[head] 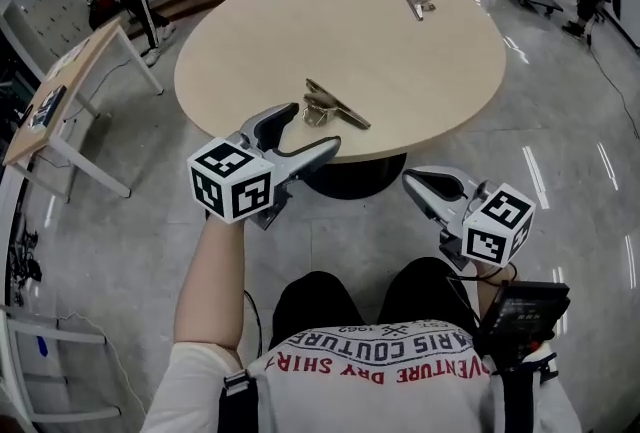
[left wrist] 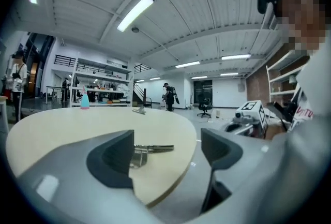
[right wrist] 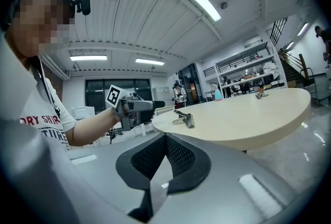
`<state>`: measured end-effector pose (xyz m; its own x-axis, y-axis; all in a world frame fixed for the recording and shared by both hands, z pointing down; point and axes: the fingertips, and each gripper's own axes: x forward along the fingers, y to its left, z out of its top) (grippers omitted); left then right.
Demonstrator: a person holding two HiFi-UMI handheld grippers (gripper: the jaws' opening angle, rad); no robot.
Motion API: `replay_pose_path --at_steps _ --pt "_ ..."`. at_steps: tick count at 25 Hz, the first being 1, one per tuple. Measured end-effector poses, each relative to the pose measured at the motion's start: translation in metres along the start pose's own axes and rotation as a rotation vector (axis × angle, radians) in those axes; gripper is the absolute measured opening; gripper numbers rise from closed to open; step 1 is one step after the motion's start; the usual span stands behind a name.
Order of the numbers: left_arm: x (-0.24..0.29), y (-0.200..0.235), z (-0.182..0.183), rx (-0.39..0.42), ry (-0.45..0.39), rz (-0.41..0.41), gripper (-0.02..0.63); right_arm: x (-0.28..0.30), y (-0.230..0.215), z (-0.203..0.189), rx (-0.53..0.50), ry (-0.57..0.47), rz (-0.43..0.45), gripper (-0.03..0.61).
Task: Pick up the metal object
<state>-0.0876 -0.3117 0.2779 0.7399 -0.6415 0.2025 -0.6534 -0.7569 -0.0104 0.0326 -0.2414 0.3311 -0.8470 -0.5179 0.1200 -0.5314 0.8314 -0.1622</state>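
The metal clip (head: pixel 336 107) is lying flat, dull silver with long splayed handles, near the front edge of the round pale-wood table (head: pixel 430 71). The left gripper (head: pixel 308 131) is hovering just short of it, jaws spread wide, touching nothing. The right gripper (head: pixel 412 181) is sitting clenched and empty, off the table. A glossy grey floor (head: pixel 560 151) is gleaming all round. The shirt (head: pixel 400 361) is showing "DRY SHIR".

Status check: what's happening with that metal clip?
Left gripper open, facing metal clip. Right gripper shut, empty. Clip untouched on table, nothing in between.
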Motion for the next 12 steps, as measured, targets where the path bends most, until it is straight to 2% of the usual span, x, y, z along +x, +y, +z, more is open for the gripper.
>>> replay_pose_path --at_steps 4,12 --pt "0.028 0.033 -0.01 0.031 0.168 0.023 0.428 -0.001 -0.002 -0.003 0.013 -0.003 -0.006 0.002" --pt "0.06 0.063 -0.048 0.032 0.498 0.008 0.428 -0.003 -0.005 -0.008 0.026 -0.001 -0.012 0.002"
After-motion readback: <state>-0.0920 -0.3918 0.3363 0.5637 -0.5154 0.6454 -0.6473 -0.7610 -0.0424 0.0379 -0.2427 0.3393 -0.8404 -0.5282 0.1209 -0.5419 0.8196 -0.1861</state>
